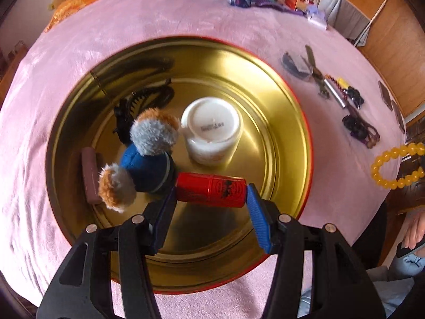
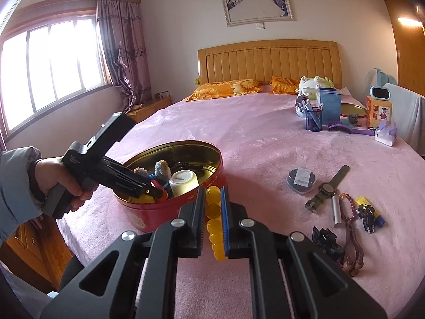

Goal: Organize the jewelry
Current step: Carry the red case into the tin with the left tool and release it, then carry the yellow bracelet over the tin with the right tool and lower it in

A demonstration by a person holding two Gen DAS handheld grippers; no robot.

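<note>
Holding a small red canister [image 1: 211,190] by its two ends, the left gripper [image 1: 211,194] hangs over the open round tin [image 1: 281,122], its blue pads pressed against the canister's sides. The tin sits on the pink blanket [image 1: 186,18] of the bed and has a gold inside and a red outer wall. Inside it lie an upturned white cup [image 1: 212,130], a blue plush toy with furry grey and tan tufts [image 1: 148,159], a black hair claw [image 1: 132,106] and a brown bar-shaped piece [image 1: 90,175].

The right gripper [image 2: 212,212] is clenched on a yellow bead bracelet [image 2: 213,226], whose beads show between its fingers, just beside the tin on the near side. On the blanket to the right lie a watch [image 2: 328,186], a round dark case [image 2: 301,180], a silver tube [image 2: 336,210], a string of red-brown beads [image 2: 348,204] and a black hair clip [image 2: 368,216].
</note>
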